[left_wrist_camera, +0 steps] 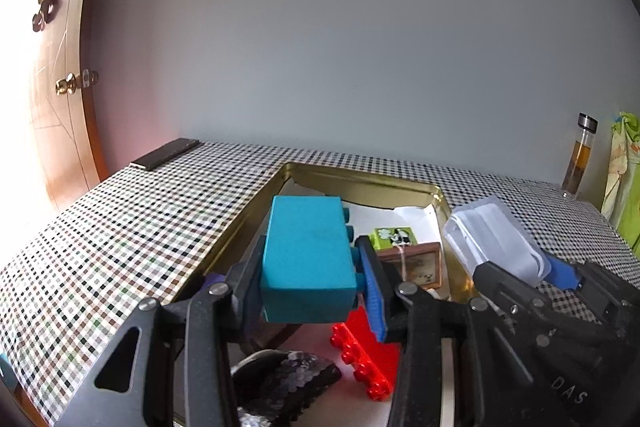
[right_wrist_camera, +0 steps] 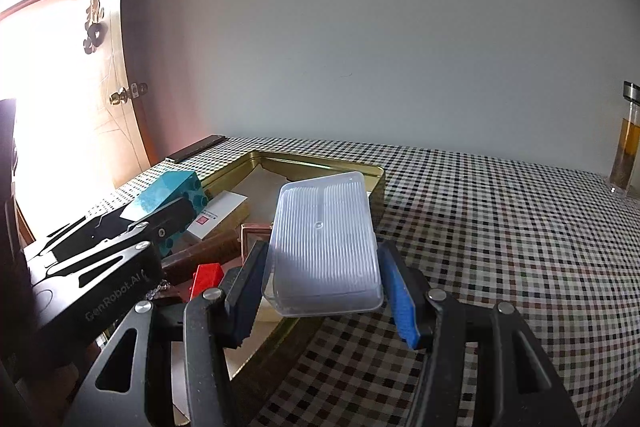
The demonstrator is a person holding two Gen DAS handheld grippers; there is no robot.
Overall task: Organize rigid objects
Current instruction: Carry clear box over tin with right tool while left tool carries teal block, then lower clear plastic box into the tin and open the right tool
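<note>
My left gripper (left_wrist_camera: 312, 291) is shut on a teal toy brick (left_wrist_camera: 308, 255), held above the near end of a gold metal tin (left_wrist_camera: 360, 179). Inside the tin lie a red studded brick (left_wrist_camera: 364, 351), a small green picture block (left_wrist_camera: 394, 237) and a little brown framed picture (left_wrist_camera: 420, 265). My right gripper (right_wrist_camera: 324, 291) is shut on a clear ribbed plastic box (right_wrist_camera: 326, 239), held over the tin's right rim (right_wrist_camera: 376, 183). The other gripper with the teal brick (right_wrist_camera: 168, 195) shows at the left of the right wrist view. The clear box (left_wrist_camera: 494, 239) sits right of the tin in the left wrist view.
A checked cloth (right_wrist_camera: 500, 227) covers the table. A glass bottle with amber liquid (left_wrist_camera: 580, 159) stands at the back right by a green cloth (left_wrist_camera: 626, 183). A dark flat bar (left_wrist_camera: 166, 153) lies at the back left. A sequined dark item (left_wrist_camera: 280, 383) lies near me. A white card (right_wrist_camera: 218, 213) is in the tin.
</note>
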